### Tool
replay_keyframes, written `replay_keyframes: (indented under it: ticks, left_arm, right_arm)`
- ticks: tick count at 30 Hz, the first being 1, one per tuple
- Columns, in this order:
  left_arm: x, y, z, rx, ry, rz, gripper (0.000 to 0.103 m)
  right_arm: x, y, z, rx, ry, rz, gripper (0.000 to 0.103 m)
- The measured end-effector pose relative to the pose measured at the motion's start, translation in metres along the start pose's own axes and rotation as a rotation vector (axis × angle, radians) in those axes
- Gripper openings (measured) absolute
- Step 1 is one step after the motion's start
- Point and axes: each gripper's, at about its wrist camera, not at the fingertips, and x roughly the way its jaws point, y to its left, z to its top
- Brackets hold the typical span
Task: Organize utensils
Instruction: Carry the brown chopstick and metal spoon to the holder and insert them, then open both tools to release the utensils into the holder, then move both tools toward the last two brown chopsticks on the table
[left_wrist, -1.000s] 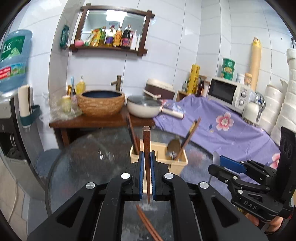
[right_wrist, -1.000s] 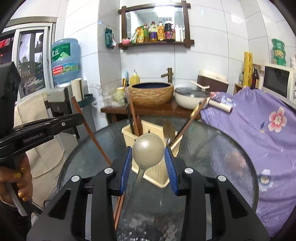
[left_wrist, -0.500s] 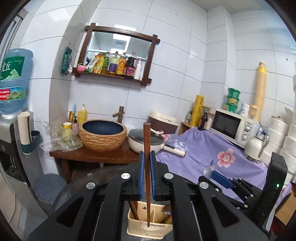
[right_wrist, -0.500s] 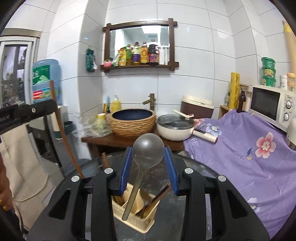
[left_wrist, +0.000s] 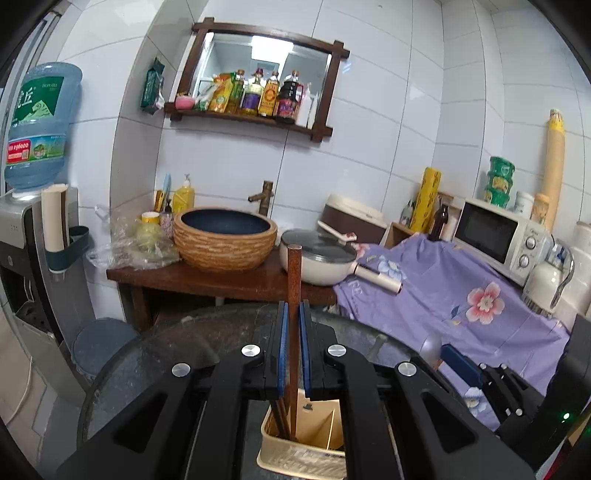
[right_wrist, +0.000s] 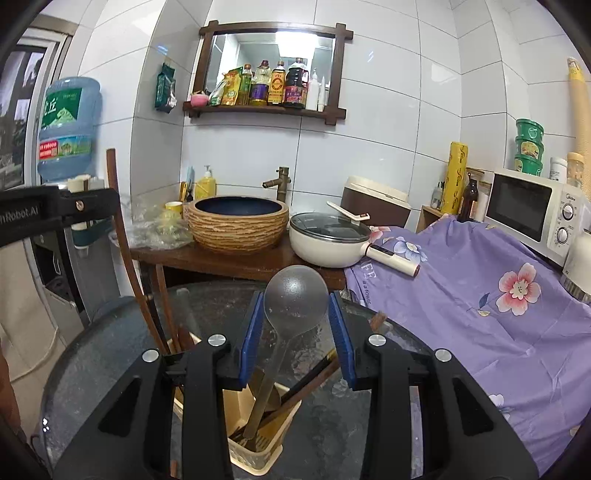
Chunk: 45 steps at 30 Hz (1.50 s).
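The left wrist view looks forward along the left claw (left_wrist: 294, 350) from just above the round glass surface (left_wrist: 155, 347), facing the tiled back wall and close over the cream utensil caddy (left_wrist: 295, 454) at its bottom edge. The right wrist view sits on the right claw (right_wrist: 295, 339), faces the same wall, and looks down on the caddy (right_wrist: 255, 454) from beside it. Both share the mirror shelf (left_wrist: 258, 74), woven basin (left_wrist: 224, 236), white pan (left_wrist: 317, 264) and microwave (left_wrist: 498, 236).

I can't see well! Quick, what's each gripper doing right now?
Left gripper: shut on a reddish-brown wooden chopstick, upright.
Right gripper: shut on a grey metal spoon, bowl up.
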Motion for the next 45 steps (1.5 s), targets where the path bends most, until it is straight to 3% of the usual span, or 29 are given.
replay_keyframes:
  ticks: [12, 22, 24, 26, 27, 33, 35, 38, 41, 45]
  left_arm:
    - [0.03, 0.008, -0.058, 0.01, 0.125, 0.003, 0.006]
    - [0.036, 0.011, -0.074, 0.021, 0.161, -0.007, 0.003]
    - [0.033, 0.01, -0.075, 0.026, 0.15, -0.007, 0.003]
    - [0.029, 0.008, -0.075, 0.043, 0.142, -0.003, 0.004]
    - [0.027, 0.007, -0.076, 0.049, 0.138, -0.003, 0.005]
    - [0.01, 0.012, -0.084, 0.051, 0.124, 0.0, 0.036]
    - [-0.001, 0.02, -0.088, 0.041, 0.106, 0.014, 0.059]
    - [-0.015, 0.033, -0.098, 0.031, 0.101, 0.049, 0.075]
    - [-0.023, 0.047, -0.117, 0.024, 0.145, 0.079, 0.081]
    - [-0.032, 0.064, -0.143, 0.017, 0.196, 0.124, 0.082]
  right_arm:
    - [0.018, 0.015, -0.056, -0.032, 0.056, -0.012, 0.037]
    - [0.021, 0.014, -0.072, -0.036, 0.062, -0.014, 0.037]
    - [0.02, 0.013, -0.072, -0.028, 0.057, -0.005, 0.041]
    - [0.016, 0.012, -0.073, -0.03, 0.038, -0.01, 0.058]
    - [0.014, 0.012, -0.073, -0.031, 0.028, -0.016, 0.059]
    - [-0.008, 0.011, -0.081, -0.029, 0.016, 0.001, 0.059]
    - [-0.016, 0.013, -0.086, -0.04, 0.021, 0.018, 0.061]
    - [-0.026, 0.017, -0.099, -0.014, 0.098, 0.11, 0.067]
    - [-0.026, 0.021, -0.117, 0.041, 0.228, 0.218, 0.069]
    - [-0.025, 0.033, -0.151, 0.043, 0.37, 0.265, 0.068]
